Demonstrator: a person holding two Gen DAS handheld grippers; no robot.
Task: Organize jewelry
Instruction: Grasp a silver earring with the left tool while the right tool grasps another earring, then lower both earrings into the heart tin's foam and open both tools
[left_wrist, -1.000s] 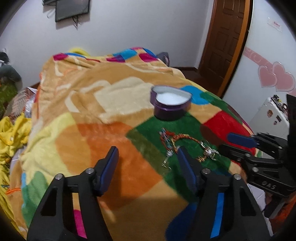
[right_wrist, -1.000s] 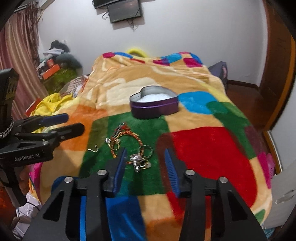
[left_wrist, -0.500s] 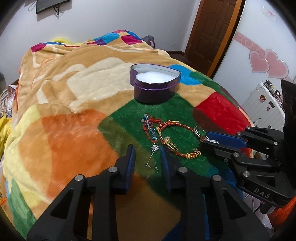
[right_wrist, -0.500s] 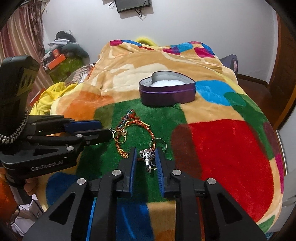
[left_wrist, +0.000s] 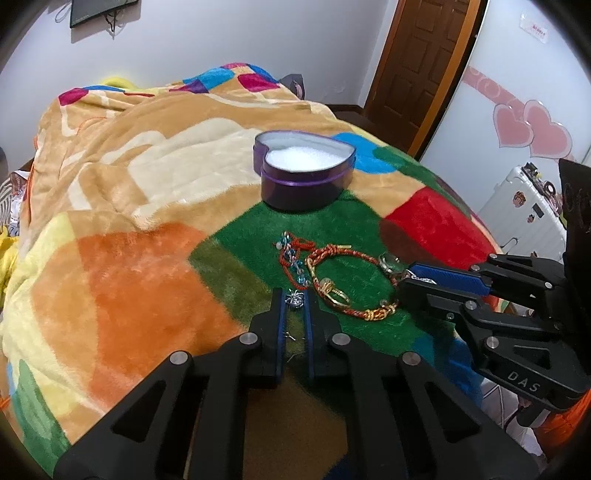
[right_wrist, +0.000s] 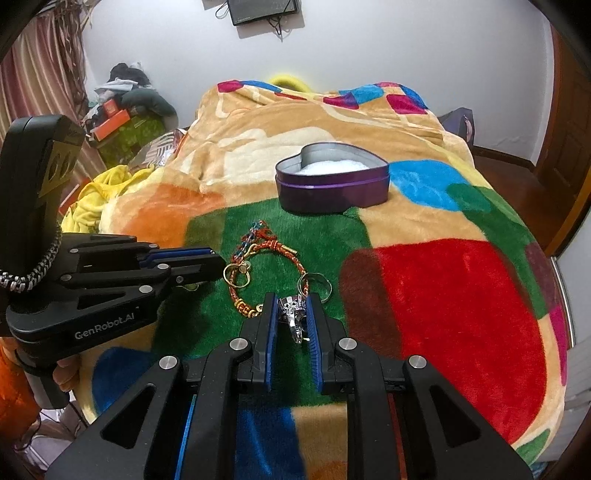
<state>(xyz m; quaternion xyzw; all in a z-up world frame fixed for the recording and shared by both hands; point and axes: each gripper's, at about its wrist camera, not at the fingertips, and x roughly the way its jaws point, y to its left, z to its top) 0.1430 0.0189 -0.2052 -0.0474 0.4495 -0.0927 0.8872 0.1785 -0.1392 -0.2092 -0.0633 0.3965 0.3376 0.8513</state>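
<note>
**Two Grippers Close on Jewelry on the Bed**

On the green patch of the blanket (right_wrist: 332, 229), the left gripper (left_wrist: 294, 300) has its fingers clenched on a small silver earring (left_wrist: 294, 298). The right gripper (right_wrist: 291, 314) pinches a silver charm (right_wrist: 293, 314) the same way. Between them lie a red-and-gold braided bracelet (left_wrist: 351, 284), a beaded red strand (left_wrist: 291, 258) and a ring (right_wrist: 316, 284). The open purple heart-shaped box (left_wrist: 304, 177), white inside, sits just beyond on the bed.

white walls (right_wrist: 406, 55), a brown wooden door (left_wrist: 424, 62), a wall-mounted screen (right_wrist: 264, 10), striped curtains (right_wrist: 22, 85), pink heart decals (left_wrist: 532, 129).
</note>
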